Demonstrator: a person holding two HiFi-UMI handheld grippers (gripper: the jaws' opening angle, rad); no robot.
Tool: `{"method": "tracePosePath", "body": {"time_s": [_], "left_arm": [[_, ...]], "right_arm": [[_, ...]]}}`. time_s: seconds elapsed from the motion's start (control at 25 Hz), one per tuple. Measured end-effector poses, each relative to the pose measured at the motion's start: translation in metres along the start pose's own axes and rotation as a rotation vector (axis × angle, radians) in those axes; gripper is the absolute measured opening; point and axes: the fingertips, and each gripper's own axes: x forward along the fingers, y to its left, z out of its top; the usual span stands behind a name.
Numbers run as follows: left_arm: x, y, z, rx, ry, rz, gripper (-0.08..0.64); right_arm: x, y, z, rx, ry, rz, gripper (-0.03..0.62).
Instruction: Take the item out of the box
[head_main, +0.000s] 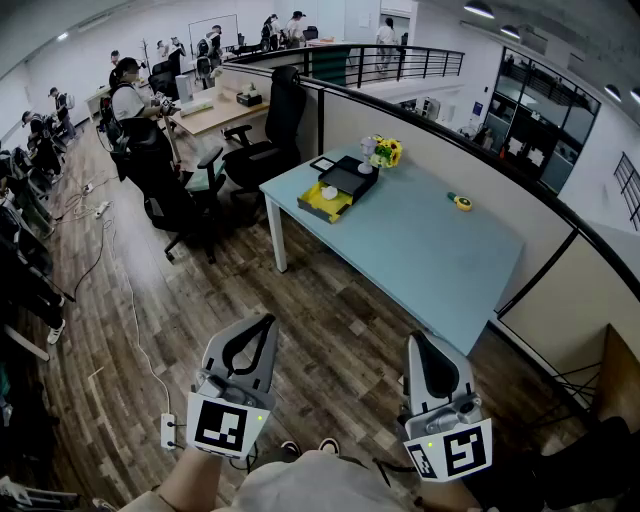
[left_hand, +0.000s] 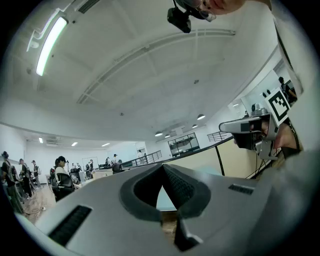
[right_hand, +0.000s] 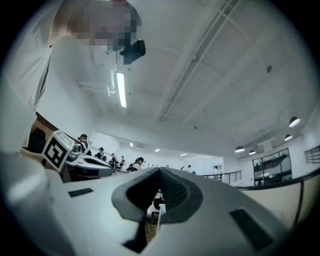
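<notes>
**Left side.** The person is carrying the left hand-held gripper (head_main: 267, 322) low in front of the body, over the wooden plank floor (head_main: 340, 330). Its jaws are meeting tip to tip with nothing between them, and its own view (left_hand: 162, 166) is showing the same. In my judgement it is hanging idle because the work area is lying well out of reach.

**Centre.** The pale blue-green bench (head_main: 420, 250) is standing well apart from the person, across bare floor. Near its far left corner a black rectangular box (head_main: 352, 175) is lying open, with a yellow tray section (head_main: 322, 206) projecting from its near end. The task's thing, a small white rounded item (head_main: 329, 192), is sitting uncovered in that yellow section, close to the black part and far from both grippers. It is looking smooth and compact; finer detail is too small to tell. A bunch of yellow flowers (head_main: 386, 151) is standing just beside the box.

**Right side.** The right hand-held gripper (head_main: 414, 341) is likewise hanging low, with its jaws pressing together and empty (right_hand: 160, 170). A small yellow round object (head_main: 461, 202) is lying alone on the bench, well apart from the box.

**Assessment.** Removal is not yet beginning, and I judge that an approach to the bench is needed first.
</notes>
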Motion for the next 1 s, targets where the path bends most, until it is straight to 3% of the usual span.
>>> {"method": "tracePosePath", "body": {"time_s": [0.32,0.56,0.6,0.8,0.88,1.0], "left_arm": [[0.014,-0.017,-0.001,-0.014,0.004,0.009,0.005],[0.026,-0.025,0.000,0.007,0.005,0.021,0.005],[0.027,-0.025,-0.001,0.011,0.009,0.024,0.005],[0.037,-0.020,-0.003,0.009,0.022,0.044,0.005],[0.042,-0.019,-0.004,0.010,0.026,0.044,0.005],[0.052,-0.016,-0.010,0.015,0.034,0.034,0.005]], "right_arm": [[-0.005,-0.021,-0.016,-0.019,0.041,0.007,0.003],[-0.003,-0.045,-0.018,-0.072,-0.008,-0.088,0.006],[0.000,-0.047,-0.019,-0.076,-0.017,-0.106,0.020],[0.016,-0.054,-0.026,-0.008,-0.025,-0.107,0.262],[0.020,-0.059,-0.028,0.008,-0.024,-0.109,0.307],[0.027,-0.067,-0.035,0.005,-0.009,-0.120,0.325]]}}
